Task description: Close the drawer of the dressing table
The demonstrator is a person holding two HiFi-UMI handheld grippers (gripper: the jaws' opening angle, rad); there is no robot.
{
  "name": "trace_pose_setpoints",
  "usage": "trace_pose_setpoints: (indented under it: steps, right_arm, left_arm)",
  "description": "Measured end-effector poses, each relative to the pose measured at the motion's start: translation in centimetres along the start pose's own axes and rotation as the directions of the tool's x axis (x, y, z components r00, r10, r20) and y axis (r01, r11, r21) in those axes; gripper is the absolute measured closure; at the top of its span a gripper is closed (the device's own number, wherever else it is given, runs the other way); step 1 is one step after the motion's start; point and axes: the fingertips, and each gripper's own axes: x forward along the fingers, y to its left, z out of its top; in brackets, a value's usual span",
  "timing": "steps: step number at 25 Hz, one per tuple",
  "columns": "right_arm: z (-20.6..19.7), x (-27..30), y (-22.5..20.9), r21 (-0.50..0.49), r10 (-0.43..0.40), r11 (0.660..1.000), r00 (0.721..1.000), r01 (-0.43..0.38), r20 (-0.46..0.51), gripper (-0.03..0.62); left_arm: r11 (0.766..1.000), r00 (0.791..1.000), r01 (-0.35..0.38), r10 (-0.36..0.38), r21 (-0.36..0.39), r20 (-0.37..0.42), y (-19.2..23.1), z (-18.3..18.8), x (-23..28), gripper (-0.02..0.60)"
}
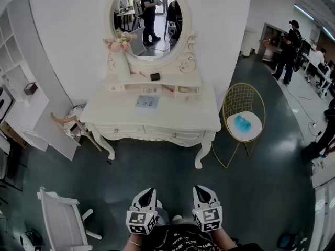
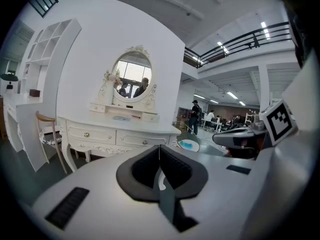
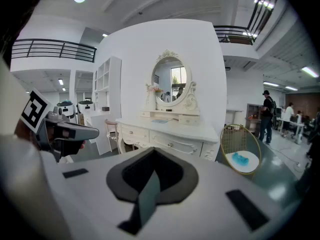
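Left gripper (image 1: 147,195): lowest in the head view, close to the person's body; jaws pressed together with nothing between them.
Right gripper (image 1: 204,193): just beside the left one; jaws likewise closed on nothing.
Floor (image 1: 157,166): dark and glossy, lying between both grippers and the furniture ahead.
White chair (image 1: 60,218): low on the left, near the left gripper.
Dressing table (image 1: 201,140): white with curved legs, against the white wall, straight ahead of both grippers and well apart from them.
Front drawers (image 1: 125,130): two long ones under the top, each with a small knob; they look flush with the front.
Counter (image 1: 104,111): a pale booklet (image 1: 147,101) lies near its middle.
Small drawers (image 1: 187,91): a row at the back of the counter under the mirror; the right one seems to stand a little forward, though I cannot tell for sure.
Vase of flowers (image 1: 121,56): upright at the back left.
Oval mirror (image 1: 151,20): above the small drawers.
Gold wire chair (image 1: 243,101): right of the dressing table, with a blue object (image 1: 242,123) on its white seat.
People (image 1: 287,48): standing far off at the right.
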Motion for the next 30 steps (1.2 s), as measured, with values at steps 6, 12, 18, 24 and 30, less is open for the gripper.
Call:
trace_pose_setpoints:
  steps: [6,12,18,24,30]
  right_arm:
    - [0.2,0.2,-0.1,0.012,-0.022,1.000,1.000,0.022,0.014,0.583]
    - [1.7,2.2,-2.7,0.013,-0.094,0.996,0.995,0.094,0.031,0.585]
    - [5.6,6.3,-4.9,0.010,-0.149,0.989,0.985,0.149,0.084,0.583]
    - [8.2,10.8,-6.4,0.026,-0.181,0.983,0.978,0.179,0.108,0.583]
    - [10.2,14.6,-7.0,0.028,-0.213,0.977,0.970,0.211,0.114,0.583]
  left_arm:
    - [1.000,1.000,0.023,-0.023,0.005,-0.018,-0.1,-0.6,0.1,0.565]
    - [0.999,0.999,0.044,-0.044,-0.005,-0.001,1.4,0.5,3.1,0.565]
    - [0.998,0.997,0.068,-0.068,0.004,0.029,4.3,3.8,7.1,0.565]
    - [0.997,0.996,0.072,-0.071,-0.010,0.049,8.2,6.2,11.2,0.565]
    - [0.995,0.994,0.098,-0.100,0.025,0.045,11.0,8.5,14.8,0.565]
